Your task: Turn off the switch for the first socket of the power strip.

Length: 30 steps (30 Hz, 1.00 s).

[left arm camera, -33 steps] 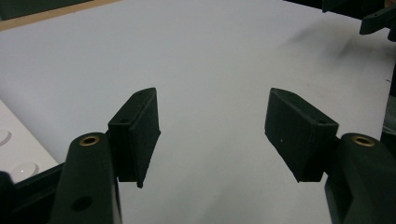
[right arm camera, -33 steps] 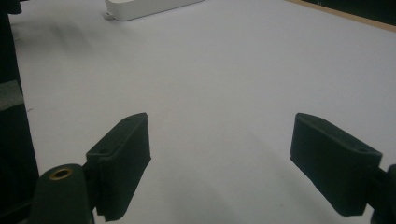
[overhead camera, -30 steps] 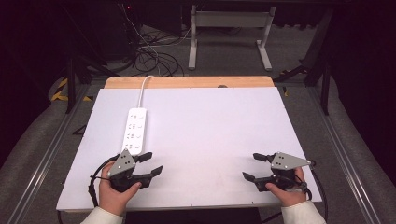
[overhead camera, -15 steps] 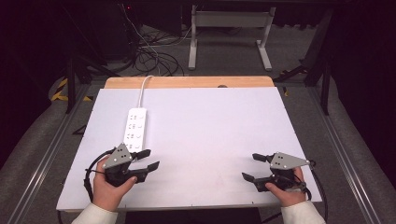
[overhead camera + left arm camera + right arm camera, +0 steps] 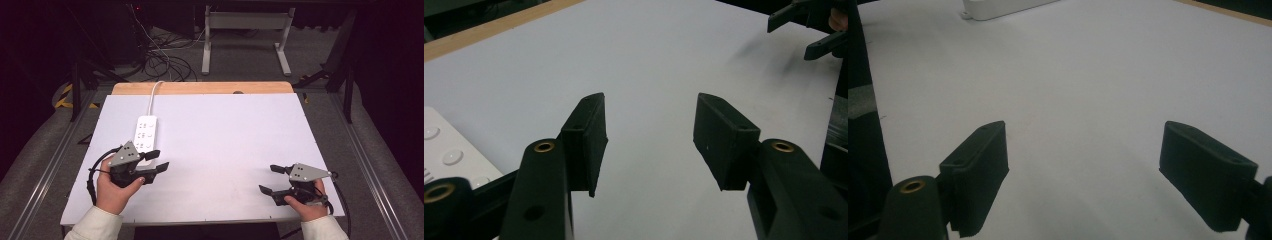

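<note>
Raised and shifted since the earlier frame: left gripper (image 5: 156, 160), jaws just narrowed, nothing held. Power strip (image 5: 144, 134) beside it at left-centre, long axis up-frame. Right gripper (image 5: 272, 179): jaws wide, empty.

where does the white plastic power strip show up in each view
high view: white plastic power strip lies left of centre on the white table top, just beyond the left gripper.
left gripper view: its end sits at the left edge.
right gripper view: its end sits at the top edge, left of centre.
shared landmark: the table's wooden edge strip.
</note>
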Each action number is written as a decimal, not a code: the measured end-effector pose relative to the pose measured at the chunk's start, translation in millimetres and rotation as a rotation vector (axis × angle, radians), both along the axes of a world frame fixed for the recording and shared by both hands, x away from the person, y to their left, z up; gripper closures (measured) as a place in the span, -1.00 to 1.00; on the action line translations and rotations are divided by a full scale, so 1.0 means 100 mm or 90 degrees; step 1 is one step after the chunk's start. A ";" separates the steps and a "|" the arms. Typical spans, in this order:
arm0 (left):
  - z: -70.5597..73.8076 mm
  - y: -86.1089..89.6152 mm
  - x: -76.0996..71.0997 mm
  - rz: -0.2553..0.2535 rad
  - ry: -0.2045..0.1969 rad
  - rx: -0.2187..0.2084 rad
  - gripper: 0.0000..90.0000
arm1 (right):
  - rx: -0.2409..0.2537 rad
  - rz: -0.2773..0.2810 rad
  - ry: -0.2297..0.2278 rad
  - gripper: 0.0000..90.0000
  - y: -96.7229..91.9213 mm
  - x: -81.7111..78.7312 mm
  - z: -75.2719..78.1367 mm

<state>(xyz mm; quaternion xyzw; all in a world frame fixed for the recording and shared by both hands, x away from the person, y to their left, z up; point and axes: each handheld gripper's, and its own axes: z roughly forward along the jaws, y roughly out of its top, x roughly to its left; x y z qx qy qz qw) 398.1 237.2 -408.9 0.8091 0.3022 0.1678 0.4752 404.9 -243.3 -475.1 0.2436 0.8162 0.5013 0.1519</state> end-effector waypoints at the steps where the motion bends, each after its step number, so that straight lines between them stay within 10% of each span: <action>1: 0.01 0.00 0.01 0.000 -0.002 0.001 0.06 | 0.000 0.000 0.000 -0.55 0.00 0.00 0.00; 18: 0.21 -0.02 0.19 -0.007 -0.008 0.017 0.17 | 0.002 0.002 0.005 -0.55 0.01 0.00 -0.01; 30: 0.26 0.07 0.43 -0.002 0.002 -0.004 0.96 | 0.002 0.002 0.001 -0.54 0.01 0.00 -0.01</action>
